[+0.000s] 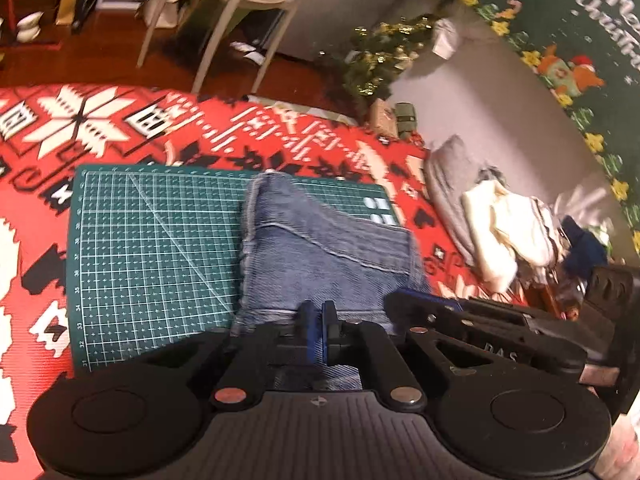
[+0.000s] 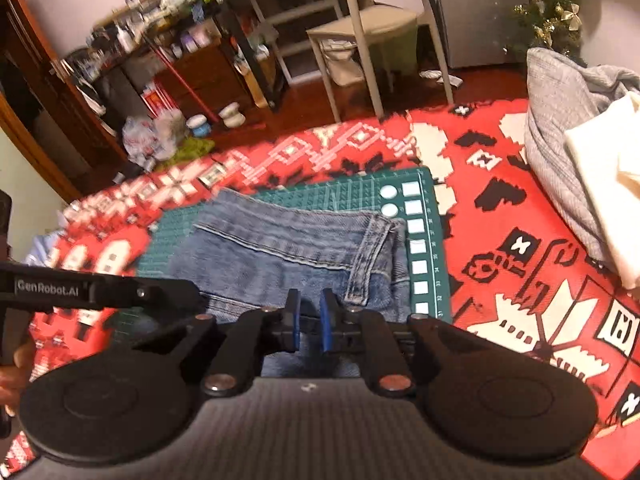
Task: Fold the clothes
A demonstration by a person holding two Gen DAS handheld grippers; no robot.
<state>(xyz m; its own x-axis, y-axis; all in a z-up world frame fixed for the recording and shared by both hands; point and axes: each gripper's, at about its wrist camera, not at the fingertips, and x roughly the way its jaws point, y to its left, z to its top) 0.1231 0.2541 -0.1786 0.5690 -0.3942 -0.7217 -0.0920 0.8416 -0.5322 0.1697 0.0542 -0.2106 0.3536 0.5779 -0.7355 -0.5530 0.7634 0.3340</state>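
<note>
A pair of blue denim jeans (image 1: 320, 248), folded into a short stack, lies on the right part of a green cutting mat (image 1: 152, 248). It also shows in the right wrist view (image 2: 280, 256) on the mat (image 2: 424, 240). My left gripper (image 1: 319, 316) is shut on the near edge of the jeans; denim shows between its blue pads. My right gripper (image 2: 310, 320) hovers over the near edge of the jeans with its jaws a little apart and nothing clearly between them. The right gripper's body shows in the left wrist view (image 1: 500, 320), close beside the left one.
The mat lies on a red patterned blanket (image 1: 280, 136). A pile of grey and cream clothes (image 1: 492, 220) lies to the right, also in the right wrist view (image 2: 580, 160). A chair (image 2: 372, 28), cluttered shelves and a small Christmas tree (image 1: 384, 52) stand beyond.
</note>
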